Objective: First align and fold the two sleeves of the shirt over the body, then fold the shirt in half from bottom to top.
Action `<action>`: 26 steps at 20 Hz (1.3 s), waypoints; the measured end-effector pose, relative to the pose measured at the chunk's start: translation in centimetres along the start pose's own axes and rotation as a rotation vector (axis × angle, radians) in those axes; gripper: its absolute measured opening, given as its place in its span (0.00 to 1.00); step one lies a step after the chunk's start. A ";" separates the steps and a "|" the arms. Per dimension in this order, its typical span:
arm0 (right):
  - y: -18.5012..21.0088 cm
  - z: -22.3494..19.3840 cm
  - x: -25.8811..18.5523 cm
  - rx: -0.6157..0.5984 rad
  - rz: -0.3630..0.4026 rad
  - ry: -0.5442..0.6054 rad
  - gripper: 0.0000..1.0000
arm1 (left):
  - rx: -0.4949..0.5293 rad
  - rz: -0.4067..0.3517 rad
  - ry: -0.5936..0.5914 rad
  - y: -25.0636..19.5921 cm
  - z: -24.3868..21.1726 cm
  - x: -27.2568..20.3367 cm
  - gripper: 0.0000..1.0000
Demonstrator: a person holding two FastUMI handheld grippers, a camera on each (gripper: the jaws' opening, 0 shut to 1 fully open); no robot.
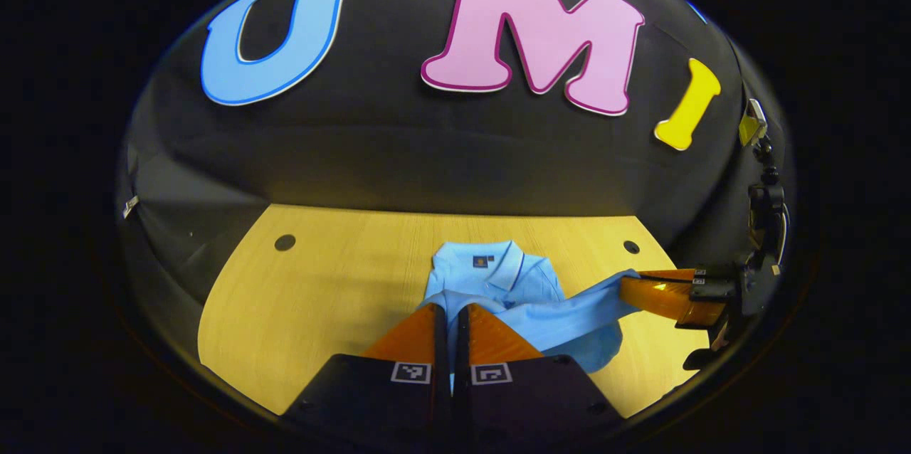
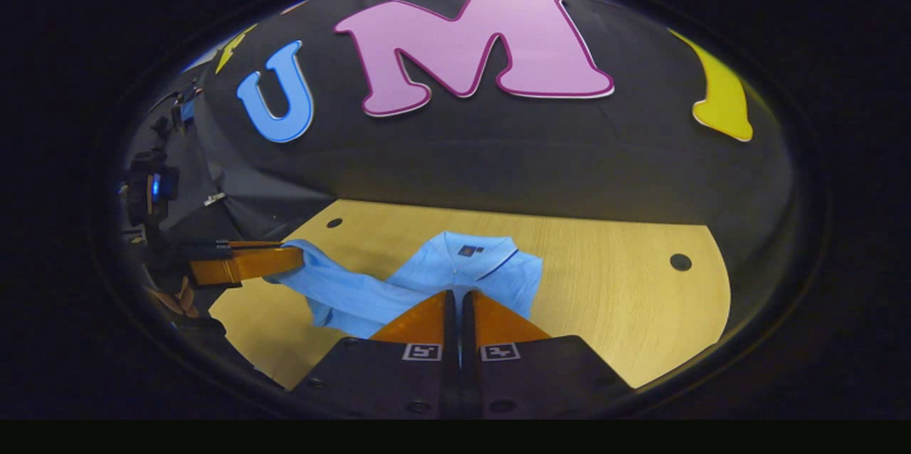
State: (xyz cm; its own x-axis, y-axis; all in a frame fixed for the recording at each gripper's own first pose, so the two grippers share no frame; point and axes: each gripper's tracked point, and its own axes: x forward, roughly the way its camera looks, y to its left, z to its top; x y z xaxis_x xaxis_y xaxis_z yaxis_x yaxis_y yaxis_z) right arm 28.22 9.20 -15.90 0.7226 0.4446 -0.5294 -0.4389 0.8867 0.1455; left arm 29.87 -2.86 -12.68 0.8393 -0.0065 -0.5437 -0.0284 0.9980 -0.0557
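Note:
A light blue polo shirt (image 1: pixel 498 276) lies collar-up on the wooden table (image 1: pixel 320 297), its sleeves folded over the body. My left gripper (image 1: pixel 452 308) is shut on a raised edge of the shirt just in front of the collar. Farther right, my right gripper (image 1: pixel 628 284) pinches another part of the same edge, and the fabric stretches between the two. In the right gripper view the shirt (image 2: pixel 470 265) lies ahead, with the right gripper (image 2: pixel 459 295) shut on its cloth. The left gripper (image 2: pixel 297 256) holds the stretched edge at the far left.
The table (image 2: pixel 626 297) has small dark round holes (image 1: pixel 285 242) (image 2: pixel 680 262) near its back corners. The black booth wall rises right behind the table. A hand (image 2: pixel 171 297) holds the left gripper at the left edge of the right gripper view.

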 end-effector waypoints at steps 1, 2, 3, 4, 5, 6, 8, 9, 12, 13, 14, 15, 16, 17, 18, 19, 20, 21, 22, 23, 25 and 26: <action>-0.5 1.0 1.2 0.000 -0.006 -0.014 0.00 | 0.001 0.002 -0.005 0.3 0.7 1.2 0.06; -1.1 2.0 2.4 -0.002 -0.011 -0.026 0.00 | -0.003 0.000 -0.009 0.5 1.4 2.6 0.06; -1.9 2.8 3.7 -0.003 -0.022 -0.039 0.00 | -0.007 -0.002 -0.009 0.7 1.9 4.1 0.06; -2.5 3.5 4.9 0.000 -0.027 -0.045 0.00 | -0.012 -0.009 -0.009 0.9 2.2 5.9 0.06; -3.1 3.9 6.1 0.006 -0.032 -0.046 0.10 | -0.017 -0.012 -0.014 1.1 2.5 7.5 0.06; -3.7 4.2 7.4 0.008 -0.041 -0.051 0.11 | -0.022 -0.022 -0.019 1.2 2.7 9.2 0.06; -4.9 3.8 10.0 -0.004 -0.064 -0.045 0.05 | -0.033 -0.031 -0.008 1.8 2.1 12.2 0.06; -5.6 3.2 11.2 -0.011 -0.077 -0.032 0.02 | -0.041 -0.033 -0.002 1.9 1.8 13.5 0.06; -6.4 0.3 14.1 -0.012 -0.100 0.026 0.05 | -0.047 -0.015 -0.006 3.0 0.5 17.2 0.06; -6.7 -0.6 14.6 -0.006 -0.104 0.050 0.05 | -0.051 -0.011 -0.007 3.2 0.2 18.0 0.06; -6.9 -1.5 15.3 -0.001 -0.108 0.066 0.00 | -0.061 -0.006 -0.006 3.4 -0.2 18.8 0.06; -7.2 -2.0 15.8 0.004 -0.114 0.077 0.00 | -0.074 -0.003 -0.003 3.6 -0.7 19.4 0.06; -7.4 -2.3 16.2 0.004 -0.118 0.070 0.10 | -0.084 0.008 -0.001 3.7 -1.0 19.9 0.08; -7.7 -2.3 16.2 -0.005 -0.133 0.065 0.00 | -0.090 0.019 0.000 4.0 -1.5 20.4 0.10; -8.2 -2.4 16.3 -0.021 -0.147 0.055 0.06 | -0.088 0.027 -0.005 4.1 -1.4 20.3 0.18; -8.4 -2.4 16.1 -0.029 -0.160 0.054 0.13 | -0.076 0.042 -0.022 4.4 -1.0 20.0 0.19; -8.3 -2.3 15.9 -0.024 -0.161 0.050 0.07 | -0.059 0.050 -0.043 4.6 -0.3 19.6 0.45; -8.0 -2.3 15.7 -0.012 -0.157 0.045 0.33 | -0.041 0.055 -0.067 4.6 0.3 18.9 0.51; -7.8 -2.1 15.1 -0.002 -0.158 0.037 0.46 | -0.030 0.057 -0.092 4.6 1.0 17.9 0.67; -7.8 -1.8 14.5 0.003 -0.165 0.023 0.58 | -0.022 0.040 -0.119 4.2 1.7 16.6 0.84; -7.3 -1.3 12.9 -0.002 -0.179 -0.005 0.90 | -0.012 0.023 -0.173 3.5 2.6 14.1 1.00; -6.9 -1.0 11.9 -0.007 -0.187 -0.019 0.95 | -0.008 0.025 -0.193 3.4 2.8 12.6 0.99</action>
State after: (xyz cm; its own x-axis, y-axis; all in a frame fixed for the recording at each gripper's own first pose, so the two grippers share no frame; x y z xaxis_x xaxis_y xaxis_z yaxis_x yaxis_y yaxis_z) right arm 39.35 8.23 -24.08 0.8016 0.2744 -0.5312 -0.2997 0.9532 0.0403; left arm 41.85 0.60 -17.33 0.9269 0.0307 -0.3741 -0.0540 0.9972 -0.0518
